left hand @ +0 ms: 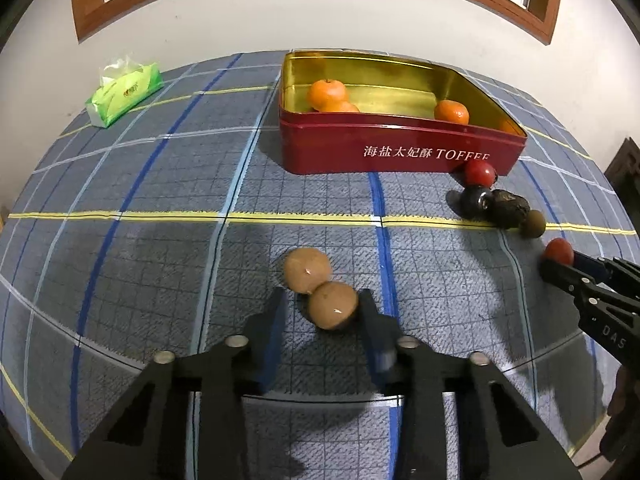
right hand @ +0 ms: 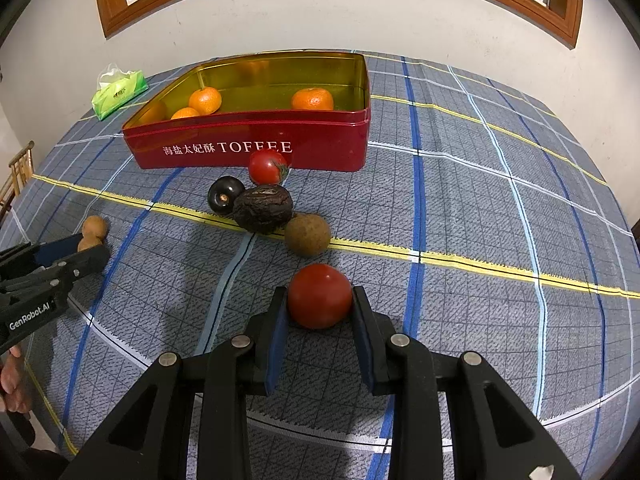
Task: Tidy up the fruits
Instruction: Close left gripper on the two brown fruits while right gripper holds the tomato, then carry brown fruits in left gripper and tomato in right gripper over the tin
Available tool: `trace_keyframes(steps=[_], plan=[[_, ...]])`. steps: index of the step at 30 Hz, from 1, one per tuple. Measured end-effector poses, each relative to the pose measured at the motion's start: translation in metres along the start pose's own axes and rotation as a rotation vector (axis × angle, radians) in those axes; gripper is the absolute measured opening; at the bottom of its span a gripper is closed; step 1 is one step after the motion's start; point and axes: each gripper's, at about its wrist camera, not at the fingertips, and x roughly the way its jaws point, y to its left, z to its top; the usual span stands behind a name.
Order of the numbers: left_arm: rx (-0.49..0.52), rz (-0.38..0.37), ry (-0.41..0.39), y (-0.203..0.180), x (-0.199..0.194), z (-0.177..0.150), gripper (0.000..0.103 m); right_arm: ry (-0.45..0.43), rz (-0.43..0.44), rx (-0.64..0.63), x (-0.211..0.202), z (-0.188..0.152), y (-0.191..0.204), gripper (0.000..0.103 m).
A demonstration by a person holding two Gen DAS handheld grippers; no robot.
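Observation:
My left gripper [left hand: 322, 300] is open around a brown round fruit [left hand: 333, 306]; the fruit touches the right finger and a gap remains on the left. A second brown fruit [left hand: 307, 270] lies just beyond it. My right gripper [right hand: 320, 300] is shut on a red tomato [right hand: 319, 295], both pads touching it, low over the cloth. The red toffee tin [left hand: 400, 148] holds several oranges [left hand: 327, 93]; it also shows in the right wrist view [right hand: 256, 140].
In front of the tin lie another tomato [right hand: 267, 166], a dark plum [right hand: 224, 195], a dark wrinkled avocado [right hand: 262, 207] and a brown fruit [right hand: 307, 234]. A green tissue pack [left hand: 122, 92] sits at the far left. A plaid cloth [left hand: 160, 200] covers the table.

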Motion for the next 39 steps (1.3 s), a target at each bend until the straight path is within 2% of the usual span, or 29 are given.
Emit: trace_keyframes(steps=[2,20,39], plan=[[-0.001,-0.009,0.001,0.001,0.0,0.0,0.026,0.0,-0.002,-0.004,0.0,0.0,0.0,0.029],[0.004,0.014,-0.005,0.003,-0.002,0.0,0.026,0.004,-0.011,-0.012,0.0,0.0,0.004,0.028],[-0.003,0.019,-0.009,0.003,-0.006,0.006,0.026,-0.005,0.021,-0.009,-0.013,0.006,0.009,0.028]])
